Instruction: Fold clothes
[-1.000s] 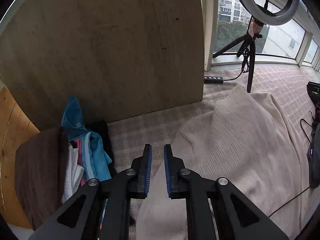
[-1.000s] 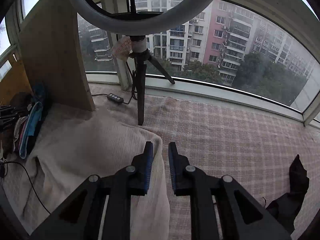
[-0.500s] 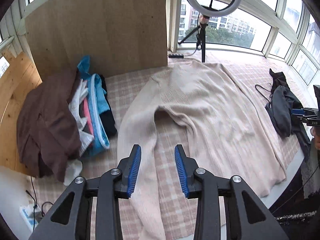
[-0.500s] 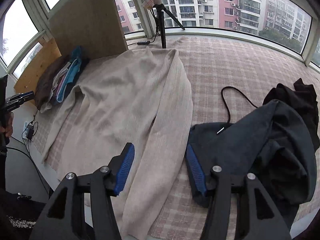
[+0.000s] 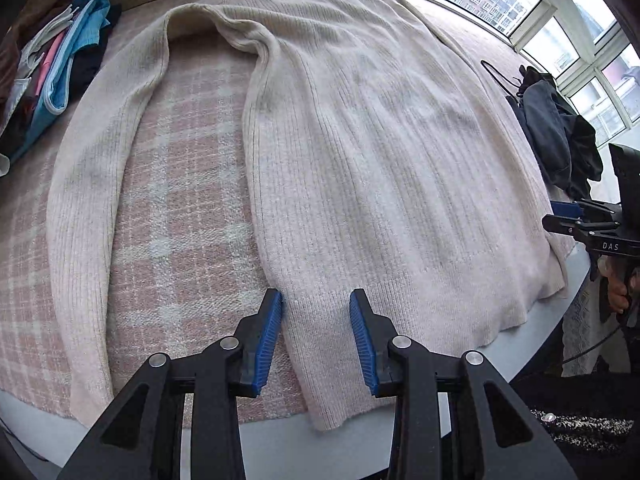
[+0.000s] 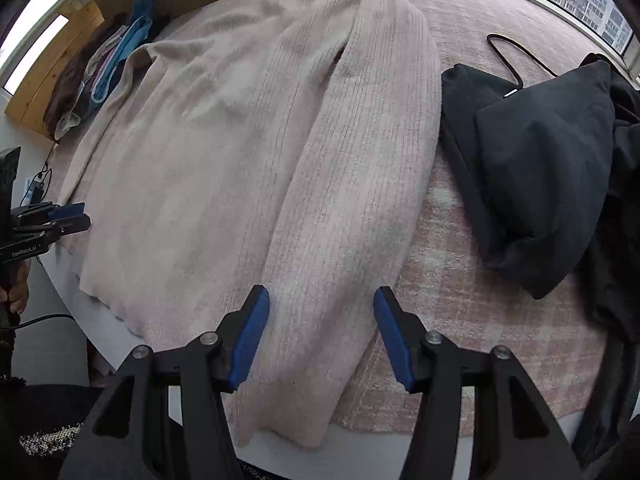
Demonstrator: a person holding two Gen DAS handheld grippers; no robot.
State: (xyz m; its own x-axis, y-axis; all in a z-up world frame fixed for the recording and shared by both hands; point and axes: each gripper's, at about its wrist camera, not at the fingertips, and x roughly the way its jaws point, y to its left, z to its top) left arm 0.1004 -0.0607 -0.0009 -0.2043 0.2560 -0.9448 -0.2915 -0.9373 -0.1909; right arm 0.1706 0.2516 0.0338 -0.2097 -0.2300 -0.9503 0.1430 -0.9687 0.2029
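Observation:
A cream ribbed sweater [image 5: 360, 140] lies flat on the pink checked cloth, neck toward the windows and hem toward me. Its left sleeve [image 5: 92, 184] runs down the left side. In the right wrist view the same sweater [image 6: 208, 140] has its right sleeve [image 6: 352, 184] lying straight toward me. My left gripper [image 5: 316, 320] hovers open over the hem's left corner. My right gripper [image 6: 320, 320] is open above the right sleeve's cuff end. Neither holds anything. Each gripper shows in the other's view, the right gripper [image 5: 572, 216] and the left gripper [image 6: 60, 216].
A stack of folded clothes [image 5: 60, 60] sits at the far left by a wooden board. Dark garments [image 6: 540, 168] are heaped to the right, with a black cable [image 6: 508, 56] behind them. The table edge [image 5: 280, 436] runs close below the hem.
Both grippers have pulled back from the window end and dropped low to the near edge of the sweater. Both have opened wider.

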